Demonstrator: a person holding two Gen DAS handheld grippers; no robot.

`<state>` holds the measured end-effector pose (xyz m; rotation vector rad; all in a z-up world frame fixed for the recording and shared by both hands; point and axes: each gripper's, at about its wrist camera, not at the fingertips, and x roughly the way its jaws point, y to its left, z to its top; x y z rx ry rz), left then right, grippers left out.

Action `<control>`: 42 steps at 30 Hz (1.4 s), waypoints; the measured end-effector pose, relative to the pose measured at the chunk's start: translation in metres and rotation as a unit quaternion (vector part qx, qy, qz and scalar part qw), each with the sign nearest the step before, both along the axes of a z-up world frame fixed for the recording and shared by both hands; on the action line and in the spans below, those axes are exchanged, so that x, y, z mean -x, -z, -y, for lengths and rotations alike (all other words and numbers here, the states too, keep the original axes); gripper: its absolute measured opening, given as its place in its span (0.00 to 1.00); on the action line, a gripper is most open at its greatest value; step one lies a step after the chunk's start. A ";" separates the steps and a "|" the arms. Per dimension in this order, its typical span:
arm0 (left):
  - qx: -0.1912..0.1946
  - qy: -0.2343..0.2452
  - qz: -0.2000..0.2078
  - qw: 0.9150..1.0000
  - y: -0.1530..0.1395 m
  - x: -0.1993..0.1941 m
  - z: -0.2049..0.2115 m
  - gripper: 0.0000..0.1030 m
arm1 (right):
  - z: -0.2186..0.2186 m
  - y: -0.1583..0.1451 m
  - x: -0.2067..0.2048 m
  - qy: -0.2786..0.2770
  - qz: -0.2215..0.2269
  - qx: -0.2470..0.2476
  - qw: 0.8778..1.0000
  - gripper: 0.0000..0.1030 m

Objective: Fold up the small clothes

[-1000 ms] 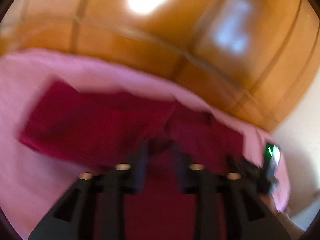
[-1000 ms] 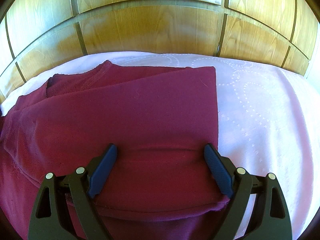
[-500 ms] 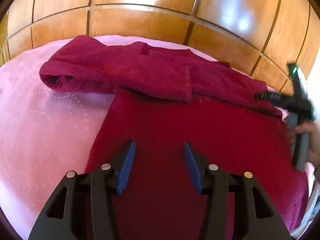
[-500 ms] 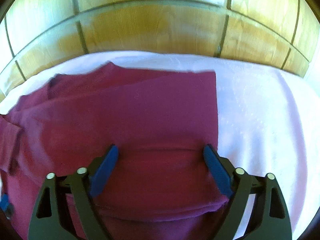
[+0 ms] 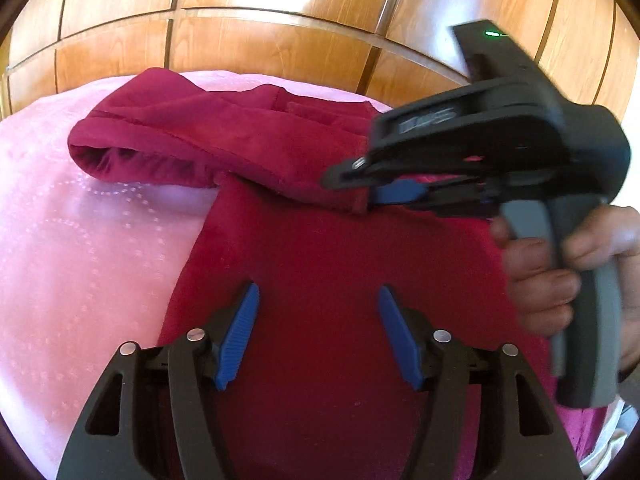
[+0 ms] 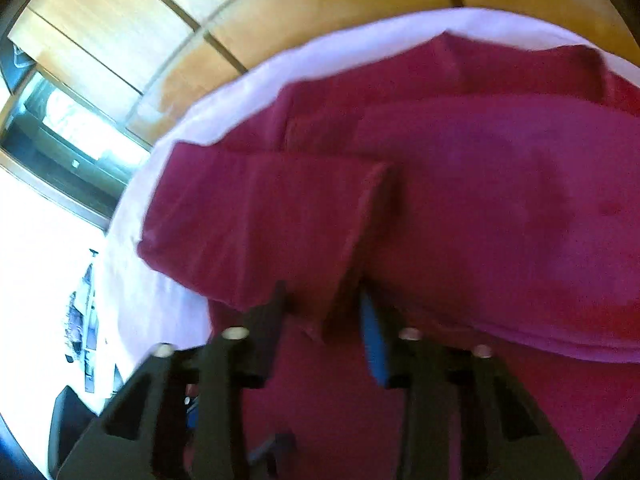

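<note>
A dark red garment (image 5: pixel 320 280) lies on the pink bedspread (image 5: pixel 80 240), with its left sleeve (image 5: pixel 224 148) folded across the upper body. My left gripper (image 5: pixel 316 332) is open and empty just above the garment's lower part. My right gripper (image 5: pixel 368 196) reaches in from the right and has its jaws closed on the cuff end of the folded sleeve. In the right wrist view the right gripper (image 6: pixel 324 312) pinches the sleeve's edge (image 6: pixel 352 260), with the garment's body (image 6: pixel 500 220) behind it.
A wooden panelled headboard (image 5: pixel 280 40) rises behind the bed. A hand (image 5: pixel 560 264) holds the right gripper's handle at the right. A bright window (image 6: pixel 80 128) and room floor show at the left of the right wrist view.
My left gripper let go of the sleeve, opened and pulled back. My right gripper swung left from the garment's right edge and closed on the sleeve's cuff.
</note>
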<state>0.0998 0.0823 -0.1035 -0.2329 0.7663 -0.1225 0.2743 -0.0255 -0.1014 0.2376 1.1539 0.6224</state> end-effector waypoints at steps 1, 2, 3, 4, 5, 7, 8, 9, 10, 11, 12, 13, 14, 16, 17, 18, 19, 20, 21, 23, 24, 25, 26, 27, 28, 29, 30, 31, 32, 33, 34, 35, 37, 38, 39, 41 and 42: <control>0.000 0.000 0.000 1.000 0.000 0.000 0.001 0.60 | -0.005 -0.005 0.001 -0.001 0.013 0.016 1.000 0.08; 0.001 0.000 0.001 1.000 0.000 0.000 0.000 0.60 | -0.006 -0.011 0.003 0.000 0.028 0.025 0.999 0.08; 0.001 0.000 0.001 1.000 0.001 0.000 0.001 0.60 | -0.006 -0.019 0.008 0.000 0.046 0.029 0.999 0.07; 0.001 0.000 0.000 1.000 0.001 0.000 0.001 0.60 | -0.006 -0.032 0.012 -0.005 0.067 0.027 0.997 0.06; 0.000 0.000 0.001 1.000 0.001 0.000 0.001 0.60 | -0.003 -0.052 0.019 -0.009 0.095 0.026 0.995 0.06; -0.001 -0.001 0.000 1.000 0.002 -0.001 0.002 0.60 | 0.007 -0.082 0.029 -0.007 0.136 0.024 0.990 0.06; -0.002 -0.001 0.000 1.000 0.001 -0.001 0.002 0.60 | 0.016 -0.101 0.033 -0.001 0.160 0.021 0.987 0.06; -0.003 -0.001 0.000 1.000 0.001 0.000 0.002 0.60 | 0.027 -0.118 0.036 0.008 0.182 0.021 0.983 0.06; -0.003 -0.001 0.000 1.000 0.001 0.000 0.002 0.60 | 0.035 -0.128 0.038 0.016 0.193 0.022 0.981 0.06; -0.005 -0.001 -0.001 1.000 0.001 0.000 0.003 0.60 | 0.051 -0.140 0.039 0.032 0.207 0.022 0.978 0.06; -0.005 -0.001 -0.001 1.000 0.001 0.000 0.003 0.60 | 0.068 -0.148 0.040 0.048 0.217 0.025 0.975 0.06; -0.006 -0.002 -0.001 1.000 0.001 0.000 0.003 0.60 | 0.078 -0.151 0.040 0.058 0.223 0.030 0.973 0.06; -0.007 -0.002 -0.002 1.000 0.000 0.000 0.004 0.60 | 0.095 -0.154 0.039 0.074 0.229 0.040 0.970 0.06; -0.010 -0.002 -0.002 1.000 0.000 0.000 0.004 0.60 | 0.125 -0.149 0.035 0.103 0.223 0.059 0.968 0.06; -0.011 -0.002 -0.003 1.000 0.000 -0.001 0.005 0.60 | 0.145 -0.141 0.032 0.126 0.215 0.076 0.966 0.06; -0.011 -0.002 -0.003 1.000 0.000 -0.001 0.005 0.60 | 0.159 -0.134 0.030 0.141 0.207 0.085 0.964 0.06; -0.013 -0.002 -0.003 1.000 0.000 -0.001 0.006 0.60 | 0.176 -0.124 0.026 0.156 0.195 0.092 0.964 0.06; -0.013 -0.001 -0.003 1.000 0.000 0.000 0.005 0.60 | 0.194 -0.111 0.024 0.176 0.179 0.103 0.962 0.06; -0.014 -0.002 -0.003 1.000 0.000 0.000 0.005 0.60 | 0.208 -0.100 0.022 0.191 0.166 0.112 0.961 0.06; -0.017 0.000 -0.005 1.000 0.001 -0.002 0.006 0.60 | 0.234 -0.073 0.018 0.219 0.132 0.122 0.959 0.06; -0.018 0.000 -0.005 1.000 0.001 -0.002 0.007 0.60 | 0.245 -0.058 0.017 0.229 0.112 0.124 0.959 0.06; -0.019 0.000 -0.005 1.000 0.001 -0.002 0.008 0.60 | 0.254 -0.045 0.016 0.238 0.096 0.126 0.958 0.06; -0.021 0.001 -0.006 1.000 0.000 -0.003 0.008 0.60 | 0.262 -0.035 0.014 0.245 0.085 0.129 0.957 0.06; -0.023 0.000 -0.007 1.000 0.000 -0.003 0.009 0.60 | 0.269 -0.026 0.014 0.251 0.074 0.127 0.957 0.06; -0.024 -0.001 -0.007 1.000 0.000 -0.003 0.010 0.60 | 0.274 -0.021 0.015 0.255 0.068 0.120 0.957 0.06; -0.026 -0.001 -0.008 1.000 -0.001 -0.003 0.011 0.60 | 0.277 -0.017 0.014 0.259 0.064 0.113 0.957 0.06; -0.028 -0.001 -0.008 1.000 -0.001 -0.004 0.011 0.60 | 0.279 -0.017 0.014 0.261 0.066 0.110 0.957 0.06; -0.029 -0.001 -0.009 1.000 -0.001 -0.004 0.012 0.60 | 0.279 -0.018 0.016 0.262 0.068 0.110 0.956 0.06; -0.029 -0.001 -0.009 1.000 -0.001 -0.004 0.012 0.60 | 0.277 -0.019 0.017 0.264 0.066 0.107 0.956 0.06; -0.029 -0.001 -0.011 1.000 -0.001 -0.005 0.013 0.60 | 0.279 -0.019 0.017 0.264 0.065 0.101 0.957 0.07; -0.030 -0.001 -0.013 0.999 -0.002 -0.005 0.012 0.60 | 0.278 -0.021 0.019 0.262 0.064 0.096 0.958 0.07; -0.033 -0.001 -0.016 0.999 -0.003 -0.005 0.013 0.60 | 0.281 -0.022 0.021 0.262 0.064 0.090 0.959 0.08; -0.041 0.001 -0.025 0.999 -0.007 -0.004 0.014 0.60 | 0.285 -0.025 0.026 0.263 0.060 0.069 0.960 0.14; -0.041 0.003 -0.031 0.999 -0.009 -0.005 0.014 0.60 | 0.289 -0.029 0.032 0.265 0.060 0.057 0.961 0.14; -0.035 0.005 -0.034 0.999 -0.012 -0.004 0.012 0.60 | 0.291 -0.034 0.038 0.265 0.064 0.050 0.961 0.18; -0.020 0.000 -0.035 0.999 -0.018 -0.003 0.005 0.60 | 0.296 -0.046 0.053 0.265 0.073 0.044 0.960 0.23; -0.013 -0.006 -0.034 0.999 -0.022 -0.003 0.000 0.60 | 0.296 -0.050 0.058 0.267 0.077 0.041 0.960 0.30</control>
